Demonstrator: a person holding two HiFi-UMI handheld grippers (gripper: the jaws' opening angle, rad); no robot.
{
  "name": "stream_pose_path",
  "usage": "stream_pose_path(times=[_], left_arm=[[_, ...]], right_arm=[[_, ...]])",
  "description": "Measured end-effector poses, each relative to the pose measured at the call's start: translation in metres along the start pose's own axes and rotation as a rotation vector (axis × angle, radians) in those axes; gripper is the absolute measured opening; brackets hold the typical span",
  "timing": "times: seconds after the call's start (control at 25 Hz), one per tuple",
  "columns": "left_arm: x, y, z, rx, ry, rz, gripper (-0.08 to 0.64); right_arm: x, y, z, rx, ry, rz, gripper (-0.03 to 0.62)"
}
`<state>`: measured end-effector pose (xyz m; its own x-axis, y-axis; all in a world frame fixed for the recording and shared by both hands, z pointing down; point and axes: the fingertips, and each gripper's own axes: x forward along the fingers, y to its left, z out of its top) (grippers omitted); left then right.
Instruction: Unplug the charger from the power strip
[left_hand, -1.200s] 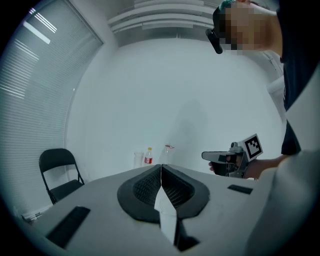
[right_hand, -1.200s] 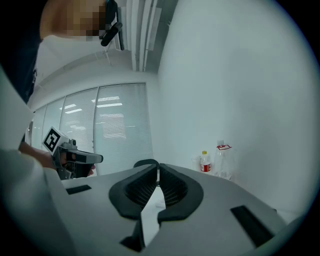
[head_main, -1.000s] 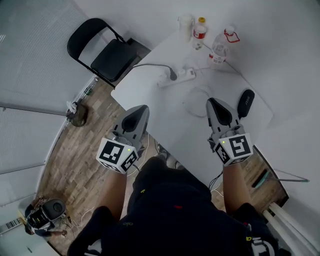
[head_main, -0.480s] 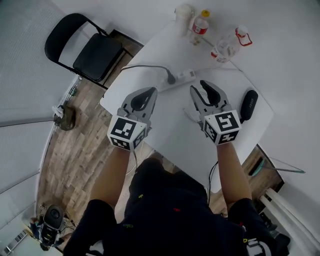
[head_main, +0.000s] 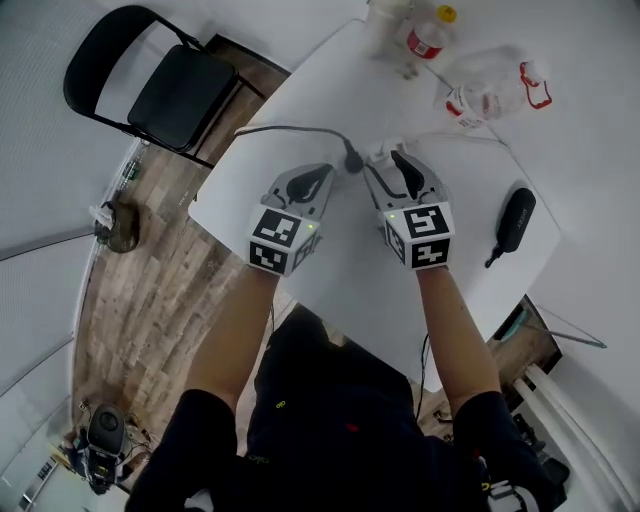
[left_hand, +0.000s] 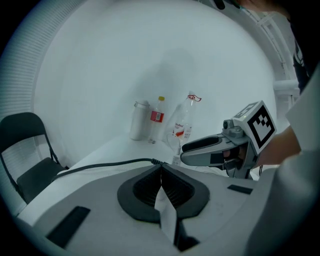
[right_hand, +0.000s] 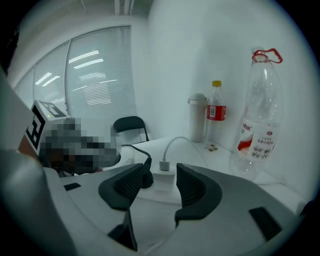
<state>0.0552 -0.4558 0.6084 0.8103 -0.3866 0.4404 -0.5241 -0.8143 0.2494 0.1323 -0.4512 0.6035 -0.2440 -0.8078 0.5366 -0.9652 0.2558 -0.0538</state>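
Note:
The white power strip (head_main: 378, 152) lies on the white table (head_main: 340, 280), with a black plug (head_main: 352, 160) and cable at its left end. In the right gripper view a white charger (right_hand: 164, 172) with a white cable (right_hand: 176, 144) stands in the strip (right_hand: 152, 192), next to the black plug (right_hand: 146, 176). My right gripper (head_main: 388, 165) (right_hand: 160, 172) is at the strip. Its jaws have just been opening and stand apart, with the charger in the gap, untouched. My left gripper (head_main: 322, 174) (left_hand: 161, 167) is shut and empty, just left of the plug.
A black folding chair (head_main: 170, 85) stands beyond the table's left edge. At the table's far side are a clear bottle (head_main: 485, 95), a red-labelled bottle (head_main: 425, 38) and a white flask (head_main: 385, 15). A black oblong object (head_main: 515, 220) lies at the right.
Both grippers have moved forward and down to the power strip. The right jaws have gone from shut to wide apart. The left jaws stay shut.

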Motion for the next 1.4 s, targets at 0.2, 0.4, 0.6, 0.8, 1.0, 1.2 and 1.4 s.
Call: stream_pose_path(times=[0.2, 0.4, 0.6, 0.8, 1.0, 1.2, 1.4], left_arm=[[0.013, 0.008, -0.012, -0.011, 0.015, -0.014, 0.023], [0.011, 0.008, -0.012, -0.024, 0.001, -0.025, 0.023], [0.012, 0.008, -0.013, -0.006, 0.007, -0.020, 0.023], [0.014, 0.008, -0.013, 0.006, 0.029, -0.016, 0.023], [0.000, 0.002, -0.005, 0.013, 0.030, 0.005, 0.023], [-0.045, -0.022, 0.040, 0.031, -0.078, 0.018, 0.023], [-0.104, -0.057, 0.090, 0.091, -0.185, 0.029, 0.023]], right_arm=[[0.018, -0.007, -0.013, 0.020, 0.022, -0.028, 0.199], [0.021, -0.008, -0.022, 0.028, 0.029, -0.045, 0.198], [0.021, -0.009, -0.023, 0.016, 0.018, -0.062, 0.158], [0.009, -0.013, -0.002, 0.021, -0.059, -0.081, 0.155], [-0.034, -0.012, 0.042, 0.023, -0.165, -0.102, 0.155], [-0.095, -0.011, 0.066, 0.044, -0.252, -0.114, 0.155], [-0.159, -0.013, 0.084, 0.063, -0.312, -0.135, 0.155]])
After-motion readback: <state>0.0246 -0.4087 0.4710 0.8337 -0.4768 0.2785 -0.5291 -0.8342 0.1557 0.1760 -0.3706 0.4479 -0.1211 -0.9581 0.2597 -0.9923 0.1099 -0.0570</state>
